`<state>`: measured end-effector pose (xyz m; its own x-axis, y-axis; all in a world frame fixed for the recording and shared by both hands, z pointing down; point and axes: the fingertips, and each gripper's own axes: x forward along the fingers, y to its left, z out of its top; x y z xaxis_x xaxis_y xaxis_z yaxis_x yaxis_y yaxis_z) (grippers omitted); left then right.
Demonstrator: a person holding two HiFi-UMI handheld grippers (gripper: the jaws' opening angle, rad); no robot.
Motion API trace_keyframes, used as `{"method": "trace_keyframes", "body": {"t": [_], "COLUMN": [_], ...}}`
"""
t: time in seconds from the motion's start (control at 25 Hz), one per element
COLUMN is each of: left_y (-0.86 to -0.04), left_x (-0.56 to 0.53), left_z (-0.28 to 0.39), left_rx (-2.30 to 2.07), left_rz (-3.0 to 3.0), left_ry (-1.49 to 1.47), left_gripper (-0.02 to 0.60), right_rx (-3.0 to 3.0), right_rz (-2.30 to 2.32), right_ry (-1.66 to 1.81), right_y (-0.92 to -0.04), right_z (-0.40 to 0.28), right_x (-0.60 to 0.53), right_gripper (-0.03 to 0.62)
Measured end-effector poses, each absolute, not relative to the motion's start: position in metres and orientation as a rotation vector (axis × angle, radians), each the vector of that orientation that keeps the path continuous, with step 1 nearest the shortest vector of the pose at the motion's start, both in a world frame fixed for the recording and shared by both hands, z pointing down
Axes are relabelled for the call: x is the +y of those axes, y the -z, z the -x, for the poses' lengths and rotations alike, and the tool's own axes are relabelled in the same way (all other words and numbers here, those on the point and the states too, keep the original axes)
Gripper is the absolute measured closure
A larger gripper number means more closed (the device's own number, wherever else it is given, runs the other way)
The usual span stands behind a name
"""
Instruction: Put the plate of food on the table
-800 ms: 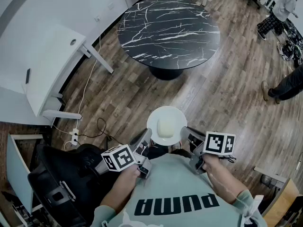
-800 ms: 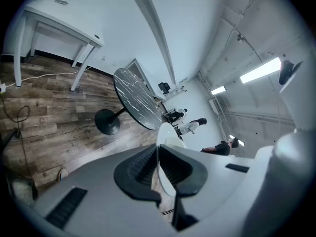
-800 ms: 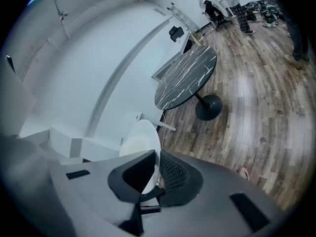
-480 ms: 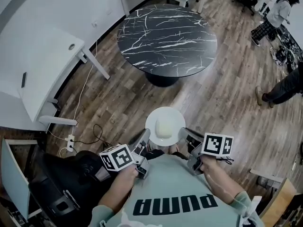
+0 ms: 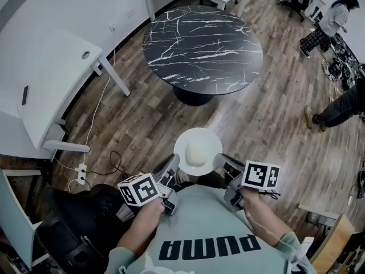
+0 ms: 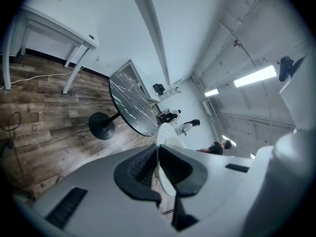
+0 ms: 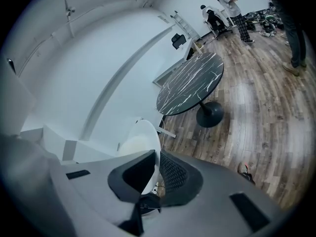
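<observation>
The plate [image 5: 180,144] is white and round, held about level in the air, near the person's chest and well apart from the bench [image 5: 202,41]. A pale, rounded mound of food [image 5: 198,152] sits at its middle. The left hand-held gripper [image 5: 173,165] pinches the plate's left rim and the right hand-held gripper [image 5: 221,163] its right rim, jaws closed on the thin edge. The bench is round, black with white marble veins, on one dark pedestal

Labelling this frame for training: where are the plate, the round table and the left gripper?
plate [image 5: 197,134]: head view, bare far rim.
round table [image 5: 202,39]: head view, middle of its marbled top.
left gripper [image 6: 157,154]: left gripper view, midway between its fingertips.
</observation>
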<state>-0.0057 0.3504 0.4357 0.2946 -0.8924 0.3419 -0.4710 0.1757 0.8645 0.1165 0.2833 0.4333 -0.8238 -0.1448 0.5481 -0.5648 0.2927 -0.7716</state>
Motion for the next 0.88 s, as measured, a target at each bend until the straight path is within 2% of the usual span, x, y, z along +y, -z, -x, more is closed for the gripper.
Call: {"method": "trace_keyframes", "body": {"t": [0.44,0.88], "left_y": [-0.437,-0.447], "left_x": [0.326,0.251], "left_z": [0.026,0.037], "left_rx": [-1.387,-1.420], "left_rz": [-1.450,-1.399], "left_ry": [0.478,0.449], "left_gripper": [0.554,0.554], "right_rx": [-2.200,-2.179], "right_rz": [-0.583,-0.525], "right_ry": [-1.554,-1.588], "right_y": [-0.440,-0.452], "right_z": [-0.095,-0.082], "right_x": [0.257,0.177], "right_gripper": [0.559,0.559]}}
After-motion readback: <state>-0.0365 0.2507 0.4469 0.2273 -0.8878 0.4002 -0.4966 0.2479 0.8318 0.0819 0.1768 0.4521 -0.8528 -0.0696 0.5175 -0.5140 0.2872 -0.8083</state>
